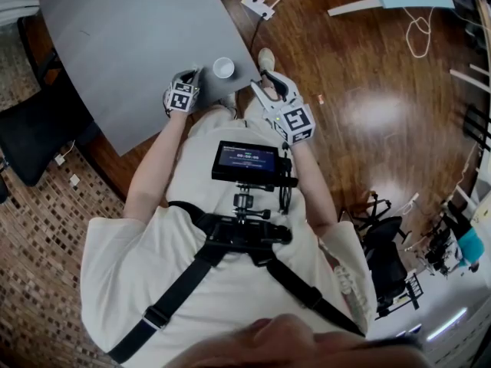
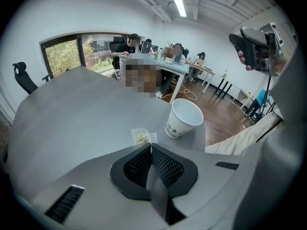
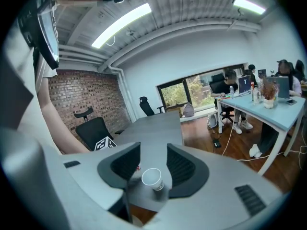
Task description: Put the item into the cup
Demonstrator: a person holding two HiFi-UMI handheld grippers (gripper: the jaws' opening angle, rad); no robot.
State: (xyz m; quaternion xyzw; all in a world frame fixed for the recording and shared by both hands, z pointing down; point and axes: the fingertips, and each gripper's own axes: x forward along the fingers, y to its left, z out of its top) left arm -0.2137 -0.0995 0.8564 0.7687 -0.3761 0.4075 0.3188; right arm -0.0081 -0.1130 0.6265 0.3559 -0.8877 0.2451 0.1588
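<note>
Two tools at the near edge of a grey desk (image 1: pixel 123 44); left hand-held gripper (image 2: pixel 151 146) clenched, jaw tips meeting on the near corner of a small sachet (image 2: pixel 141 135); sachet flat and clear, close to square yet slightly wider than deep, with a pale yellowish lump inside and a thin sealed border; long axis running roughly 9 to 3 o'clock across the left gripper view, broad face turned upward, body reaching from the jaw tips toward 11 o'clock; on the desk top or just above it, cannot tell which; too small to make out in the head view. White paper cup (image 2: pixel 183 118) upright on the desk at 1 o'clock of the sachet, near but apart, mouth open upward, dark print on its side, close to the desk's corner. Right hand-held gripper (image 3: pixel 153 150) released, jaws standing wide apart and gripping nothing; cup in line with the gap but beyond the tips, untouched; in the head view, cup at 2 o'clock of the left hand-held gripper, right hand-held gripper at 4 o'clock of the cup.
</note>
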